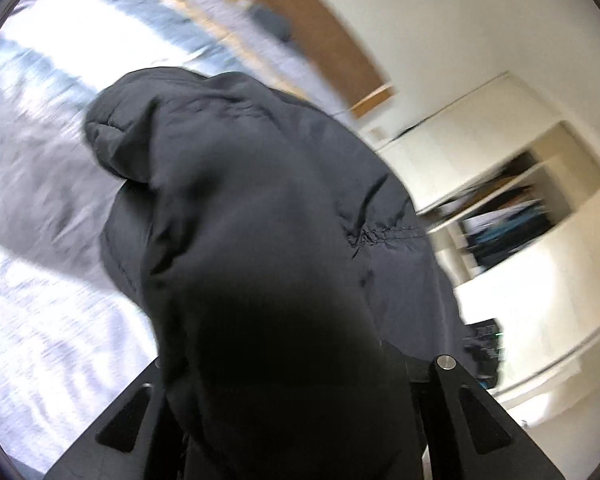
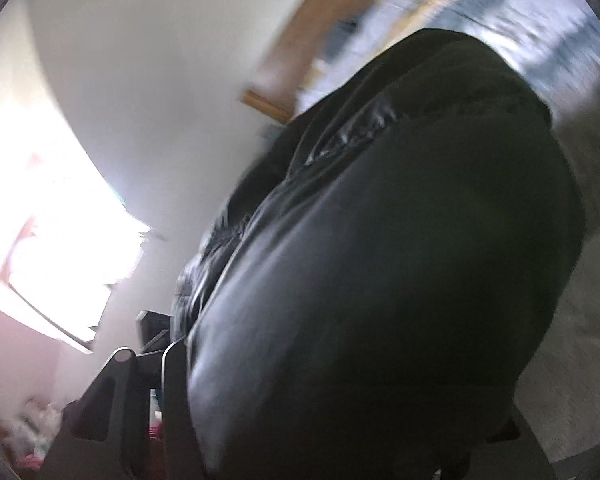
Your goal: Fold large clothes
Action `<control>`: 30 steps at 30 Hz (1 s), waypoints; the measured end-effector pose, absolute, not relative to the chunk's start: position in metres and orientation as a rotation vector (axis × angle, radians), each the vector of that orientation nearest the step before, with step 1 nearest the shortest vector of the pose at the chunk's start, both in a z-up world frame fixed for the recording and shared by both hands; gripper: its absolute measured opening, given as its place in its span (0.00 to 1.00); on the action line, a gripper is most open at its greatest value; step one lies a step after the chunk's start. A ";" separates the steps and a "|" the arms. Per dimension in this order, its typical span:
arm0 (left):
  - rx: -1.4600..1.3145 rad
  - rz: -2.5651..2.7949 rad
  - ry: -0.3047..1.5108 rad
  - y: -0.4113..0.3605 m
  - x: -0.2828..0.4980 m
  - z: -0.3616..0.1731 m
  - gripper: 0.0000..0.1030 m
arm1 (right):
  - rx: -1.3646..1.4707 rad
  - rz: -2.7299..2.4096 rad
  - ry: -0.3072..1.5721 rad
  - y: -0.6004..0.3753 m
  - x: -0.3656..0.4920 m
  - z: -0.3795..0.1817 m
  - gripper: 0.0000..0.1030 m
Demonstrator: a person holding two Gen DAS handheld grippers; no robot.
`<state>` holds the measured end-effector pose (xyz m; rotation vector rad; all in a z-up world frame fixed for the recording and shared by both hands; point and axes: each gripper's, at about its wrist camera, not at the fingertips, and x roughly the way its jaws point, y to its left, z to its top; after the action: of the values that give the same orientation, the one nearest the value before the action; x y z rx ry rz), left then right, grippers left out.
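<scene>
We have the black padded jacket (image 1: 260,208) bunched up right in front of both cameras, lifted above the bed (image 1: 40,184) rather than lying flat on it. It fills most of each view.

Left gripper (image 1: 296,408): jaws narrow, clamped on a thick fold of the jacket; fabric swallows the fingertips, only the black finger bases show at the bottom of the left wrist view. Right gripper (image 2: 340,420): jaws mid-width, closed on a fatter wad of the same jacket (image 2: 400,240) (contact itself is hidden under cloth, so the hold is read from how the fabric drapes out of the jaws).

Why held this way, our guess: two grips on one edge, raised together, so the bulk hangs free and can be laid over or shaken out for a fold.

Look of the jacket: matte black shell, quilted seams, puckered stitching on one side, slight sheen in the right wrist view. Puffy, slippery, likely to spring back.

Around it: grey-white bedding, wooden bed frame (image 1: 340,48), white shelving unit (image 1: 512,184) near the wall. Both views are motion-blurred.
</scene>
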<state>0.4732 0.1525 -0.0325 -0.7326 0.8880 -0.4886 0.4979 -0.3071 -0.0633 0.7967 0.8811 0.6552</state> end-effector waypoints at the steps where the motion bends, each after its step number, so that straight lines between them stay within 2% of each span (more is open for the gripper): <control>1: -0.731 -0.443 0.927 0.159 0.475 -0.047 0.25 | 0.772 0.618 0.910 -0.308 0.498 -0.071 0.48; 2: -0.725 -0.414 0.946 0.164 0.475 -0.053 0.27 | 0.752 0.564 0.936 -0.312 0.497 -0.078 0.48; 4: -0.733 -0.362 0.986 0.179 0.473 -0.064 0.42 | 0.729 0.487 0.973 -0.324 0.493 -0.087 0.56; 5: -0.745 -0.344 1.003 0.184 0.471 -0.066 0.46 | 0.725 0.463 0.989 -0.331 0.492 -0.089 0.63; 7: -0.758 -0.294 1.026 0.198 0.468 -0.067 0.62 | 0.708 0.409 1.017 -0.336 0.486 -0.089 0.73; 12: -0.765 -0.195 0.995 0.239 0.452 -0.046 0.77 | 0.700 0.310 0.995 -0.362 0.457 -0.075 0.80; 14: -0.775 -0.158 0.960 0.256 0.464 -0.043 0.77 | 0.694 0.271 0.972 -0.374 0.437 -0.063 0.81; 20: -0.750 -0.083 0.907 0.275 0.417 -0.013 0.78 | 0.677 0.153 0.919 -0.400 0.384 -0.027 0.82; 30: -0.601 0.010 0.888 0.238 0.347 -0.001 0.80 | 0.460 0.166 0.891 -0.388 0.305 0.005 0.82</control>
<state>0.3471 0.2376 -0.0007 -0.6007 0.8884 0.0104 0.3049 -0.3882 0.0052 0.4605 0.8912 0.1656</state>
